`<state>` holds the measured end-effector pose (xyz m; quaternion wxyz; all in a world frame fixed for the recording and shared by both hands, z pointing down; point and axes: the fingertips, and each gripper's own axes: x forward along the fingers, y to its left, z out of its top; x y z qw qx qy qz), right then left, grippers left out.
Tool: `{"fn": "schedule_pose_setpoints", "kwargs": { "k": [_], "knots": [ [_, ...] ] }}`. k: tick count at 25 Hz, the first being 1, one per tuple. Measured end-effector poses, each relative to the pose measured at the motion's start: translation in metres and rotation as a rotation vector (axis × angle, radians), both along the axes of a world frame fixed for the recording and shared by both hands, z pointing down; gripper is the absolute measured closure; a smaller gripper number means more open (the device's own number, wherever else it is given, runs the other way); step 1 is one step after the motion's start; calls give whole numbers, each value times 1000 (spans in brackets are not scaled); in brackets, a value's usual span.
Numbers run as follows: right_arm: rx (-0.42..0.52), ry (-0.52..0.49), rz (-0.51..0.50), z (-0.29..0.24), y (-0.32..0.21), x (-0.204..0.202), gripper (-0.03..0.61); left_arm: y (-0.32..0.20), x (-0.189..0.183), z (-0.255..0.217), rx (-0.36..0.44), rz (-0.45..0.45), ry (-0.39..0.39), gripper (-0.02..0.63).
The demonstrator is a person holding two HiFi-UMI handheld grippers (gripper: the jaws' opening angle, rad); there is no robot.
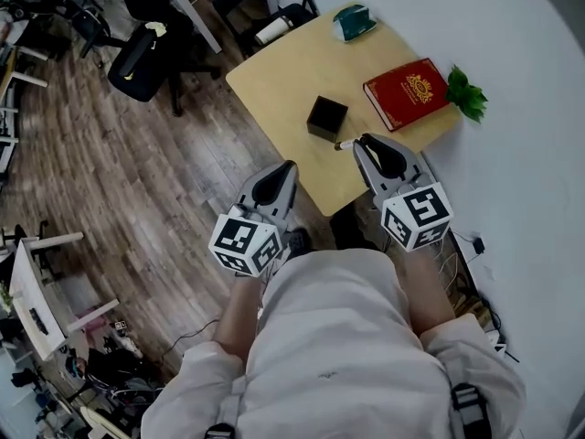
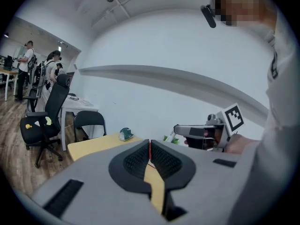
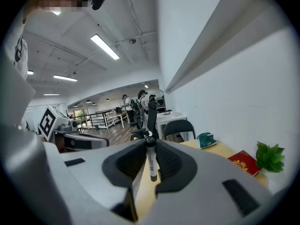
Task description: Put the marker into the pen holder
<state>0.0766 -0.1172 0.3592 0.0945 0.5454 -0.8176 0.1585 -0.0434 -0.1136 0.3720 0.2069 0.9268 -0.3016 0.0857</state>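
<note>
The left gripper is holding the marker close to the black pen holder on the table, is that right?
No. The right gripper holds the marker, as the right gripper view shows; it is close to the black pen holder on the table.

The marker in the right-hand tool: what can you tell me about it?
The marker is a slim pale barrel with dark print, a black cap at one end and a dark tip at the other. The right gripper is shut on it, with ridged black pads pressing both sides. In the head view it pokes sideways from the gripper's tips above the wooden table, just short of the black pen holder and not yet inside.
</note>
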Motion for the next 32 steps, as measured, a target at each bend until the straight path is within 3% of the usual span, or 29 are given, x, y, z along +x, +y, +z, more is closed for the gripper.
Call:
{"fn": "schedule_pose_setpoints", "kwargs": {
  "k": [23, 32],
  "knots": [
    [-102, 13, -349, 69, -92, 16, 512, -23, 29, 23, -61, -327, -45, 598],
    [-166, 33, -406, 105, -104, 12, 512, -19, 28, 32, -91, -393, -56, 598]
  ]
}}
